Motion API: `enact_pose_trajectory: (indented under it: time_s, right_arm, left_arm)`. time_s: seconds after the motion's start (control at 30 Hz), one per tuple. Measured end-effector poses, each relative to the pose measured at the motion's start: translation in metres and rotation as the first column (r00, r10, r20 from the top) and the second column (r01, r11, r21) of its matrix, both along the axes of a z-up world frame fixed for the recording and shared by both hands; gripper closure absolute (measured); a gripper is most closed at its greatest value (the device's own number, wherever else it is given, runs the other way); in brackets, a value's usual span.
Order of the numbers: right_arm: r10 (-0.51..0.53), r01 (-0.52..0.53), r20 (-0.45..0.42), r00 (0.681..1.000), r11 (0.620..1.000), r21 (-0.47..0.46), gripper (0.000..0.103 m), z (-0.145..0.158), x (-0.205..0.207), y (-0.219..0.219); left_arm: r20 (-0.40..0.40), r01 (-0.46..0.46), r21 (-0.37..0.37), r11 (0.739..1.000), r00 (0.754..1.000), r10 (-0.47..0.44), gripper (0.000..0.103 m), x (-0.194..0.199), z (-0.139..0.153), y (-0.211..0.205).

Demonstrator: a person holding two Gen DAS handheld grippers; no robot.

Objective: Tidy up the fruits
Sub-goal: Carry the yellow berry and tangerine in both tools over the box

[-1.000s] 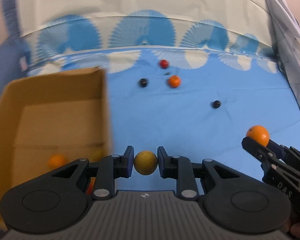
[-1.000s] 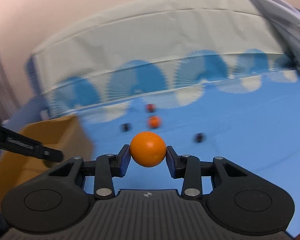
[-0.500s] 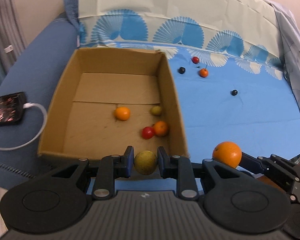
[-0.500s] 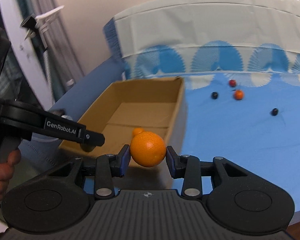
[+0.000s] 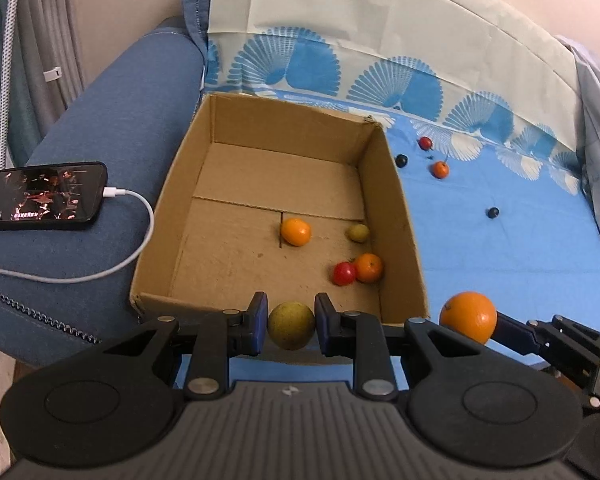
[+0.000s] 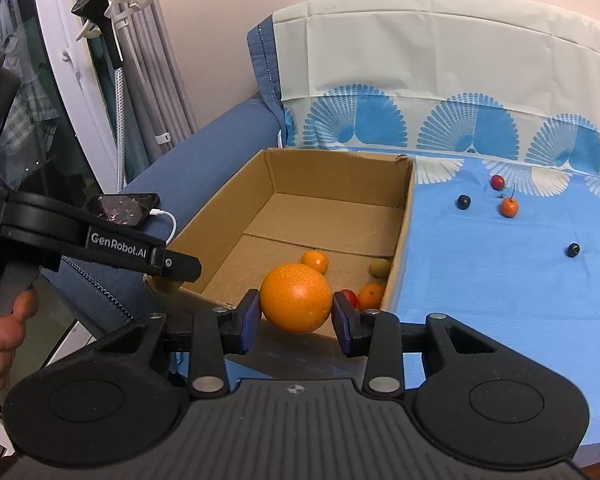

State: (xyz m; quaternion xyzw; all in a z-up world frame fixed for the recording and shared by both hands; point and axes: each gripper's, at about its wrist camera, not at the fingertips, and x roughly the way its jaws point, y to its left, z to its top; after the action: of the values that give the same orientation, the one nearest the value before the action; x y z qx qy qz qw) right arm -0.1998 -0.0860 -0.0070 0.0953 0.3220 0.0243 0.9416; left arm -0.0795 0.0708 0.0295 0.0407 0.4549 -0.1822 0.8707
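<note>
My left gripper is shut on a yellow-green fruit, held just in front of the near wall of an open cardboard box. My right gripper is shut on a large orange at the box's near right corner; it also shows in the left wrist view. The box holds several fruits: a small orange, an olive fruit, a red tomato and a mandarin. Loose on the blue cloth lie a red fruit, an orange fruit and two dark berries.
A phone on a white charging cable lies on the blue sofa arm left of the box. The patterned cloth covers the seat and backrest. A curtain and window frame stand at the left.
Both grippers have swung left from the open cloth to the box's near edge, each still holding its fruit. The box interior has come fully into view.
</note>
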Motion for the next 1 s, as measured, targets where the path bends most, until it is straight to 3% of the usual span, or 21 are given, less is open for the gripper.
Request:
enact_pose_trajectory:
  time_s: [0.4,0.67,1.0]
  right_arm:
    - [0.0,0.0,0.002,1.0,0.998,-0.055,0.063,-0.024,0.066,-0.003]
    - [-0.004,0.001,-0.043,0.999,0.998,-0.063,0.063,-0.056,0.115,-0.008]
    - [0.014,-0.021,-0.124,0.992,0.998,-0.056,0.063,-0.09,0.142,-0.008]
  left_arm:
    - [0.036,-0.027,0.012,1.0,0.999,0.026,0.075,0.066,-0.014,-0.018]
    - [0.022,-0.042,0.07,0.997,0.999,0.041,0.075,0.116,-0.051,-0.031]
    - [-0.001,-0.038,0.143,0.989,0.999,0.038,0.075,0.145,-0.097,-0.039]
